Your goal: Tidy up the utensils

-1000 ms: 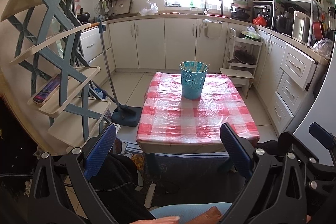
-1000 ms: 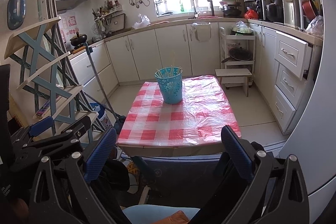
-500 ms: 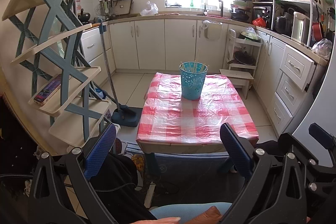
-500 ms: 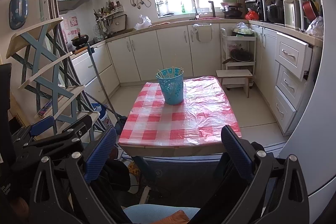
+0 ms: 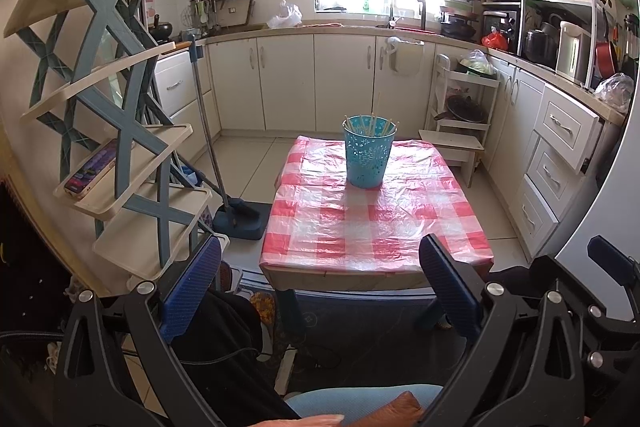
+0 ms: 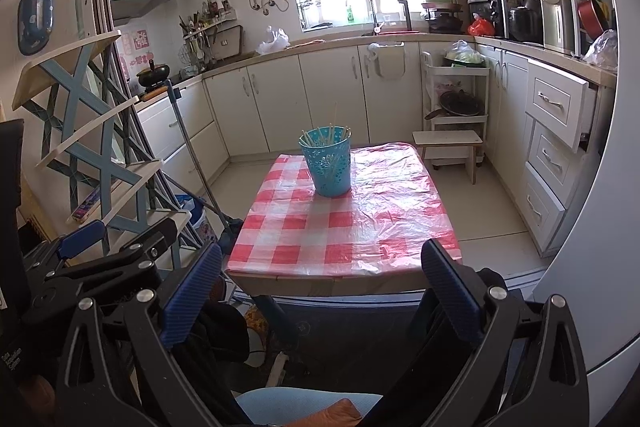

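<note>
One cup [image 5: 369,151], perhaps seven chopsticks [image 5: 372,123].

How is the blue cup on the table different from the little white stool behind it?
The perforated turquoise metal cup is round and bright blue; the low white wooden stool is flat-topped and pale. The cup stands on the red-and-white checked tablecloth; the stool stands on the floor past the table's far right corner. The cup holds thin wooden sticks; the stool's top carries nothing. Both stand upright.
</note>
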A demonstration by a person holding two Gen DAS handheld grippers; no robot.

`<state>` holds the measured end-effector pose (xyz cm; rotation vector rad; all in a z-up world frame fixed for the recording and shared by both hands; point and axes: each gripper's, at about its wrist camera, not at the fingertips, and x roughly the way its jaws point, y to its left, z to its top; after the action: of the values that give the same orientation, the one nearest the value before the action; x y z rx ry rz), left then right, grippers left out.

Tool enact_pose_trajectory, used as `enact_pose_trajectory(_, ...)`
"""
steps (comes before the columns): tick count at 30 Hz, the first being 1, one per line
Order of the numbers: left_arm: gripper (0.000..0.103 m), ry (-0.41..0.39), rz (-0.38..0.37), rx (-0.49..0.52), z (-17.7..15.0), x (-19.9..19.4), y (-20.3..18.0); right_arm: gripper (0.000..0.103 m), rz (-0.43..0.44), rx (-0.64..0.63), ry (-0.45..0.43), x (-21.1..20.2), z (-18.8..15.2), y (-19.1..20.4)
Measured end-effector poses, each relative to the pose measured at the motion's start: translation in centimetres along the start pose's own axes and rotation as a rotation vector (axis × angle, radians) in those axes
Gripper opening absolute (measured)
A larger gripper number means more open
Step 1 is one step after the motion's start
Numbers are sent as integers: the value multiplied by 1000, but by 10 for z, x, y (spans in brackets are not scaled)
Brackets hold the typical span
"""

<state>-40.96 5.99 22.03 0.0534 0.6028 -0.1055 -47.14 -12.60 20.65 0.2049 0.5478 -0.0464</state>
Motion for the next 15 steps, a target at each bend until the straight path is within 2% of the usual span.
enact_pose_trajectory(15,95,4,-4,-5,-5,5,1,96,5,3,10,3,-4,1)
